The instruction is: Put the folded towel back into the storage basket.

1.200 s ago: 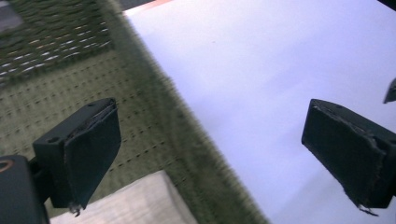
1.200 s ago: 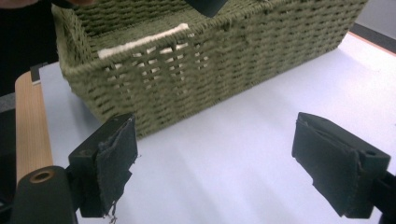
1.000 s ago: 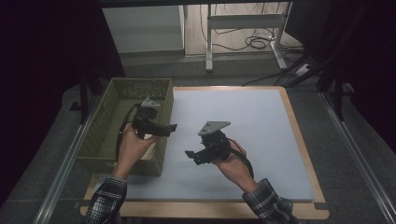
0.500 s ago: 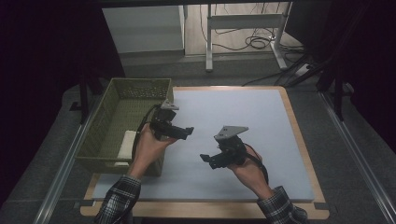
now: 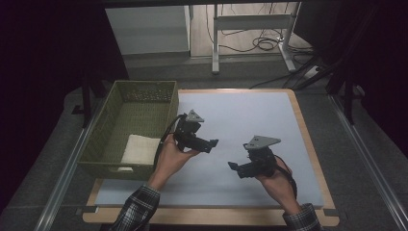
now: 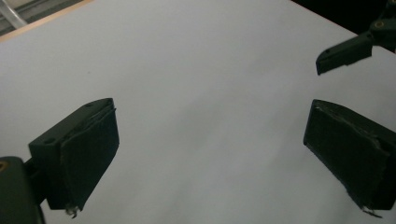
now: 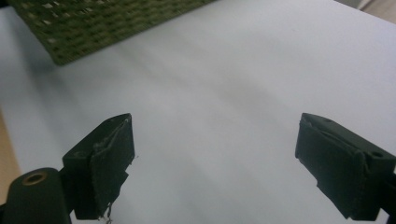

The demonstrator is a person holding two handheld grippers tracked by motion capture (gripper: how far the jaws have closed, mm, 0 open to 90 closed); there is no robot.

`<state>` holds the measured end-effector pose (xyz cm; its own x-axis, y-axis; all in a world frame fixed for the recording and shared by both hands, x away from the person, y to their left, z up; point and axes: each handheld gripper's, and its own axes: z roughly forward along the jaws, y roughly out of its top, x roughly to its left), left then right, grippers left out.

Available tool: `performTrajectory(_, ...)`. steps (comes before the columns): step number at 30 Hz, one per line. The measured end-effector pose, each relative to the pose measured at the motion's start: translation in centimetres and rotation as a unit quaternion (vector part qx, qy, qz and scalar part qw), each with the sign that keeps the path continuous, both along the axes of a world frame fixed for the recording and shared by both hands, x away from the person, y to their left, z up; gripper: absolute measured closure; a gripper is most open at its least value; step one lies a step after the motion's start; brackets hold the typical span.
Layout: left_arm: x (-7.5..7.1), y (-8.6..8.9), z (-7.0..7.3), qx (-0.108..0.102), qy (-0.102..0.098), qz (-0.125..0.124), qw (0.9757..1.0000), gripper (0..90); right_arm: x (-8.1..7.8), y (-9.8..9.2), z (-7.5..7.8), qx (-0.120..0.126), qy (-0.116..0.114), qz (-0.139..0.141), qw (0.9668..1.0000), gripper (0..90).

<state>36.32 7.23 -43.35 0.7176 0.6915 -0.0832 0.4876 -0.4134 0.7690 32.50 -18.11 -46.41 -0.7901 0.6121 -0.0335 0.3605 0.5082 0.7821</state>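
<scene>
High view: the left gripper (image 5: 214, 143) hangs over the pale sheet (image 5: 250, 120) that covers the desk (image 5: 308, 139), just right of the green woven basket (image 5: 113, 139). It is held in the person's left hand (image 5: 169, 159), and its tip points right, toward the other tool. The right gripper (image 5: 233, 166) sits nearer and further right, also over the sheet, in the right hand (image 5: 276, 180), with its tip pointing left. The two tips are near each other but apart. Both sleeves are plaid.

A folded whitish cloth (image 5: 139, 149) lies in the basket's near right corner, against the near wall. The basket stands at the left edge of the desk, partly on the sheet, and neither tool touches it or the cloth.

Left gripper view looks along that tool's own jaws, which stand spread wide with bare sheet between them; one black jaw tip of the right gripper (image 6: 343, 53) shows at the upper right. Right gripper view shows the same wide spread, nothing between the pads, and the side of the basket (image 7: 107, 23) at the far left.

Beyond the desk, a metal frame (image 5: 250, 33) stands on the floor among loose cables.
</scene>
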Motion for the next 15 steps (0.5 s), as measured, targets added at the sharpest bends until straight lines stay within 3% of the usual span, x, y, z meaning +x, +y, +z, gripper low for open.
performTrajectory(15, -2.2, -2.0, -5.2, -0.001, 0.01, -0.022, 0.9997, 3.7, -0.2, -4.4, -4.0, -0.021, 0.014, -0.052, 0.9983, 11.5)
